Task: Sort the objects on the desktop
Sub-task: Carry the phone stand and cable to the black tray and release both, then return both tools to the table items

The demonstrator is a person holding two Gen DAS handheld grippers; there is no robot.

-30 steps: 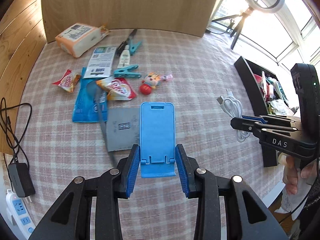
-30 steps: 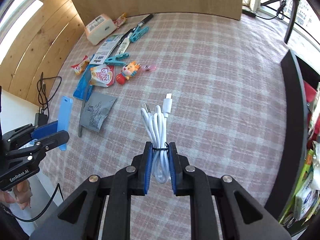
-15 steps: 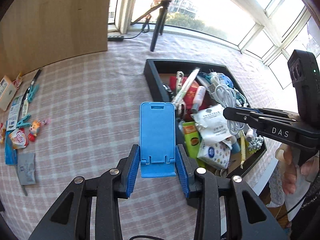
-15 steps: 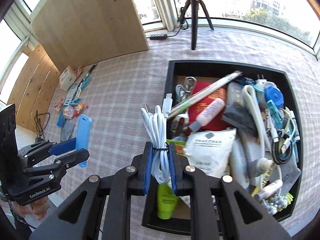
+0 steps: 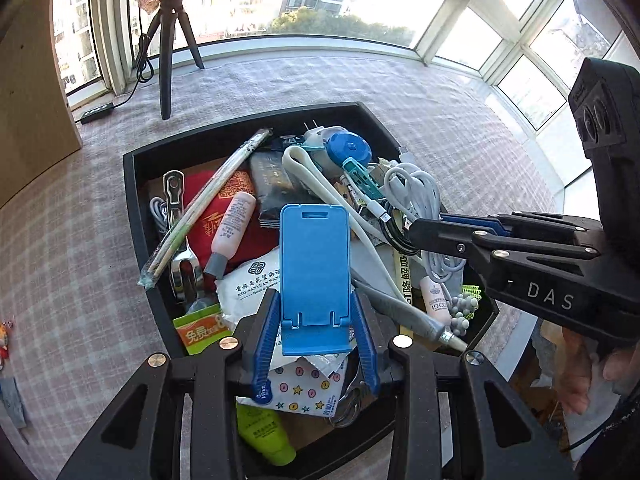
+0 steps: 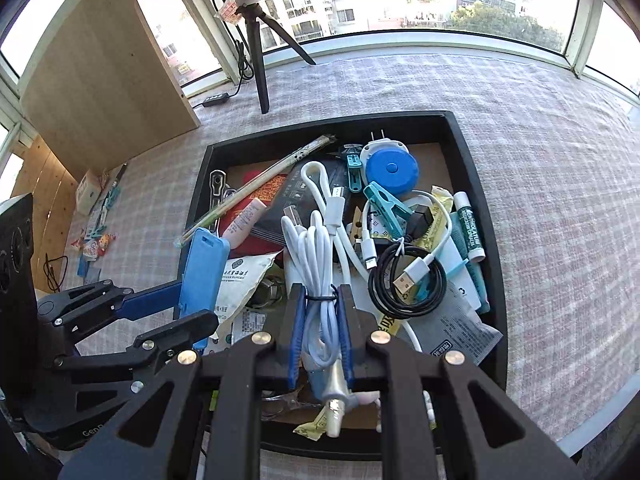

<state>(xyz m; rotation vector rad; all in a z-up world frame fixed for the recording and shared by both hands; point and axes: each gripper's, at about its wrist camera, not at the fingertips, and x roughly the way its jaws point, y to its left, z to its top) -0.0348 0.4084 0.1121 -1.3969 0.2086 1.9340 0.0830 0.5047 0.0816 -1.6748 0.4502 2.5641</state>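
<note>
Delivery is the step in hand, by the look of it: both claws hang over the black tray (image 5: 138,216), each with something to drop.

The left claw (image 5: 316,344) is closed partway on a blue phone stand (image 5: 314,268), its blue pads pressing the stand's lower sides so the flat back rises upright from the jaws. It sits above the near-left part of the tray, over a white packet (image 5: 252,280) and a spotted pouch (image 5: 304,384).

The right claw (image 6: 320,332) is nearly shut on a coiled white cable (image 6: 316,256), pinched at the black tie around its middle, with the plugs pointing towards the far edge of the tray. Below it lies the middle of the heap, beside a coiled black cable (image 6: 404,280).

The tray stands on the checked table (image 6: 560,200) near its window edge and is already piled high: a blue tape measure (image 6: 390,170), a pink tube (image 5: 232,232), wrapped chopsticks (image 5: 208,200), a red pouch (image 5: 212,220). A few things remain at the far-left end of the table (image 6: 96,216), too small to tell apart.

Next, I judge, each claw needs to come down a little and open over a clear patch. The stand is stiff and could slide off the heap towards the tray's rim; the cable is limp and may snag on the other leads.
</note>
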